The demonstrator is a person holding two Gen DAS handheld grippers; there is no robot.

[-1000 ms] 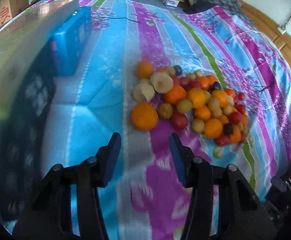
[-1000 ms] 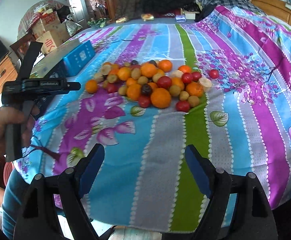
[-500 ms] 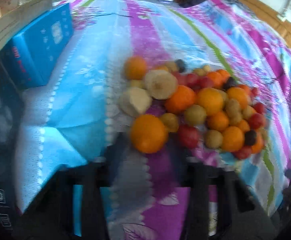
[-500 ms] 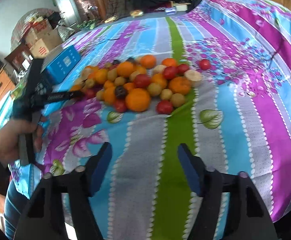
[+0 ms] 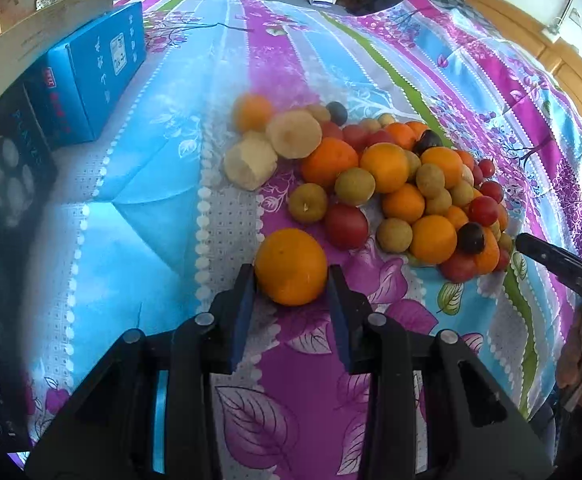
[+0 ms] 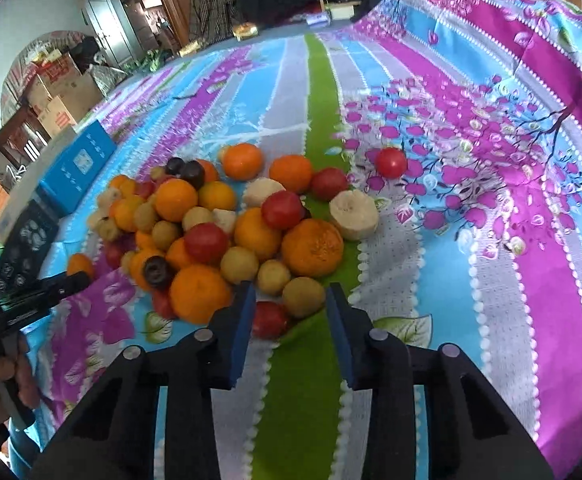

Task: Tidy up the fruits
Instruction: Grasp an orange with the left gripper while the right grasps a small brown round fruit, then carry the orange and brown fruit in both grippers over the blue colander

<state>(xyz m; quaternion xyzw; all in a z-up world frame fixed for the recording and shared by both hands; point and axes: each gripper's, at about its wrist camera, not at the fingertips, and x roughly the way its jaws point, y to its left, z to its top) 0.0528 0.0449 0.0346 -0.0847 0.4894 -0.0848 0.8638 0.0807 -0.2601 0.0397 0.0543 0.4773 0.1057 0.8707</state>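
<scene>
A pile of fruit (image 5: 407,184) lies on the striped floral cloth: oranges, red tomatoes, yellow-green plums, dark plums and peeled banana pieces. My left gripper (image 5: 291,284) is open, its jaws on either side of a large orange (image 5: 291,266) at the pile's near edge, not clearly clamped. In the right wrist view my right gripper (image 6: 289,300) is open at the pile's front edge, with a red tomato (image 6: 269,318) and a yellow-green plum (image 6: 303,302) between its jaws. One tomato (image 6: 390,162) lies apart at the right.
A blue box (image 5: 91,72) and a dark box (image 5: 7,184) lie left of the pile. The right gripper's tip (image 5: 559,264) shows at the right edge of the left view; the left gripper (image 6: 31,300) shows at the left of the right view. Clutter lies at the far edge.
Both grippers moved forward to the pile. The left now straddles the large orange; the right reached the front fruits and its jaws narrowed.
</scene>
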